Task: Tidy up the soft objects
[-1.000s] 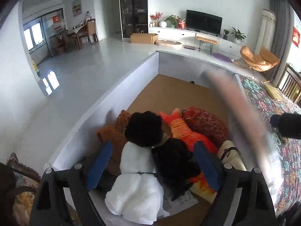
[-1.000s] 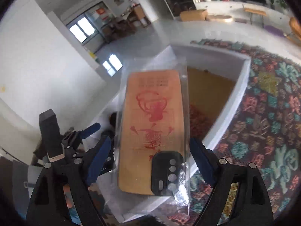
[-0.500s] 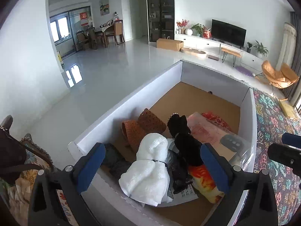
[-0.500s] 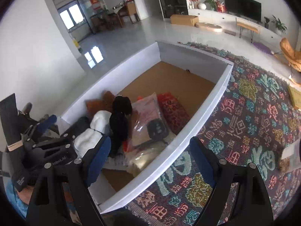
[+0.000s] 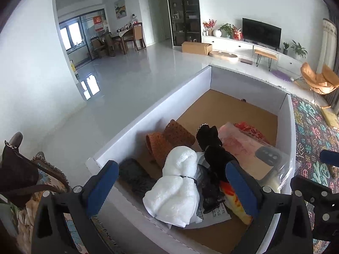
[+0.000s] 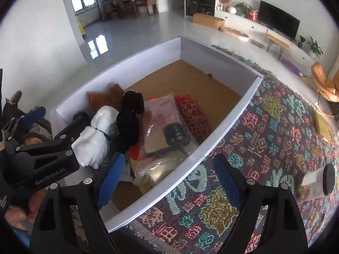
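1. The left tool (image 5: 169, 182) hangs over the near end of the white box (image 5: 148, 114), jaws spread wide and nothing between the pads; its jaws have just been opening. The white fluffy bundle (image 5: 175, 186) lies below and between its two blue pads, not touched by them.
2. The right tool (image 6: 167, 177) is released too, jaws wide apart and empty. It hovers over the box's right wall and the patterned rug (image 6: 275, 131), one pad above the box's inside, the other above the rug.
3. The bagged flat item (image 6: 163, 122), a tan panel in clear plastic with a dark oval patch on it, lies inside the box just ahead of the right tool's left pad, apart from it.
4. Its long axis runs along the box's length, the end with the dark patch toward the tools, the far end toward the bare cardboard floor of the box.
5. It lies tilted, propped on the soft things beneath it, between the black plush (image 6: 130, 118) on one side and the red patterned cloth (image 6: 195, 116) by the right wall.
6. The white bundle lies lengthwise as well, tied round the middle by a dark band, just beside the black plush.
7. Two orange-brown rolls (image 5: 167, 141) sit against the left wall, beyond the white bundle.
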{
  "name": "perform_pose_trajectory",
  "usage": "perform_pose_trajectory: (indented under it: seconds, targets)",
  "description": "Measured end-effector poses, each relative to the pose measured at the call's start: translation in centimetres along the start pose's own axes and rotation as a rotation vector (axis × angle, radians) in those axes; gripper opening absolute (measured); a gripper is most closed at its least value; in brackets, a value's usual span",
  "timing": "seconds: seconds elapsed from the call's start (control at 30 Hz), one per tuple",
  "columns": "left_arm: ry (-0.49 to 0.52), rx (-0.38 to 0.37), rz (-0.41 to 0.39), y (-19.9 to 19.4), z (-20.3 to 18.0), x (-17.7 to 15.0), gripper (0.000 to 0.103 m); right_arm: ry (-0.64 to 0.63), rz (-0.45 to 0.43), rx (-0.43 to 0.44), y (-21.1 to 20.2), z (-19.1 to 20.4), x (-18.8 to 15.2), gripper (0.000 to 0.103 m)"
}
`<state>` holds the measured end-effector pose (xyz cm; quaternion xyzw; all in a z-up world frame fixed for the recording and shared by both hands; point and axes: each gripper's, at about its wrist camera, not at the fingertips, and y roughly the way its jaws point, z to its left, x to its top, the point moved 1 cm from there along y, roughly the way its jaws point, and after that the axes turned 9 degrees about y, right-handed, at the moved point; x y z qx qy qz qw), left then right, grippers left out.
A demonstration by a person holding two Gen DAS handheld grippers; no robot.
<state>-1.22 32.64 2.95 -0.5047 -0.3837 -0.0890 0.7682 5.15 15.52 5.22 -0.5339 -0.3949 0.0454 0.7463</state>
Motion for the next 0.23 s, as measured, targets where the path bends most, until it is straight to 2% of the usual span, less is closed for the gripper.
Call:
perform_pose_trajectory:
  seconds: [0.13,0.23]
  targets:
    - [-0.011,-0.033,0.007,0.16,0.08,-0.19,0.101,-0.001,-0.003,0.007,0.15,0.06,-0.24,0.088]
    - [-0.008,-0.052,-0.029,-0.39,-0.32,-0.44,0.101,-0.001,-0.029,0.025,-0.21,0.04,-0.56,0.088]
